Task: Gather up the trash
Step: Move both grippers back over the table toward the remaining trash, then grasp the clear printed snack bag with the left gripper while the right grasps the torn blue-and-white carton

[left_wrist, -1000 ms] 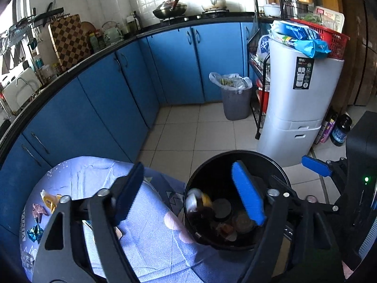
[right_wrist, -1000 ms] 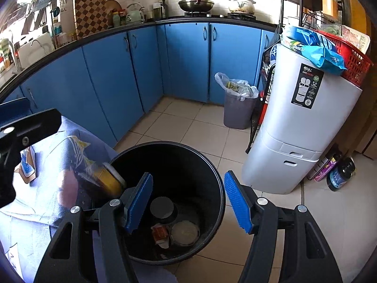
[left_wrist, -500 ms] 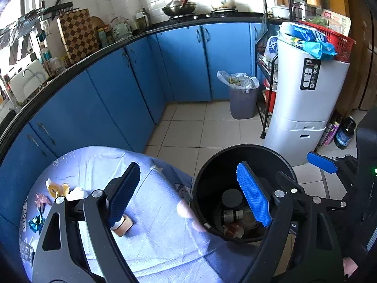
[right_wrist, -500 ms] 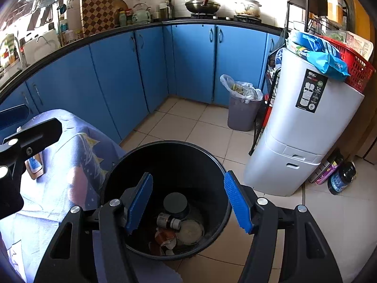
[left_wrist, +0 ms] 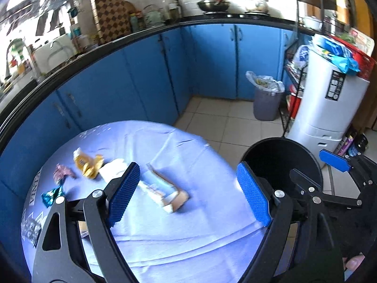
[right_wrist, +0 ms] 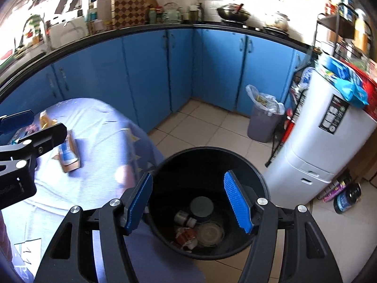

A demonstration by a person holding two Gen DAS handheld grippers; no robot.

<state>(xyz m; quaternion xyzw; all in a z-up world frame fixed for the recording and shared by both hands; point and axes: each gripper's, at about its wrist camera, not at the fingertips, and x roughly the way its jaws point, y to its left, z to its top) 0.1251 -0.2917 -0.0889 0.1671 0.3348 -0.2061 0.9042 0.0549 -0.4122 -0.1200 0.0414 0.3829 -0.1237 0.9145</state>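
Note:
A black trash bin [right_wrist: 207, 162] stands at the right edge of a round table with a lilac cloth [left_wrist: 169, 231]; it also shows in the left wrist view [left_wrist: 280, 151]. Inside lie a can, lids and wrappers [right_wrist: 188, 233]. On the cloth lie a blue-and-tan carton [left_wrist: 162, 191], a yellow wrapper [left_wrist: 86, 165], a white packet [left_wrist: 113, 168], a pink wrapper [left_wrist: 61, 171] and a teal wrapper [left_wrist: 50, 195]. My left gripper [left_wrist: 188, 193] is open and empty above the cloth. My right gripper [right_wrist: 188, 202] is open and empty over the bin.
Blue cabinets [left_wrist: 146, 82] curve behind the table. A grey bin with a plastic bag [left_wrist: 266, 99], a white appliance [left_wrist: 325, 108] with a red basket, and a wire rack stand on the tiled floor [left_wrist: 226, 127] to the right.
My left gripper has swung left, from over the bin to over the table, bringing the wrappers and carton into view. A can dropped into the bin. My right gripper stays over the bin.

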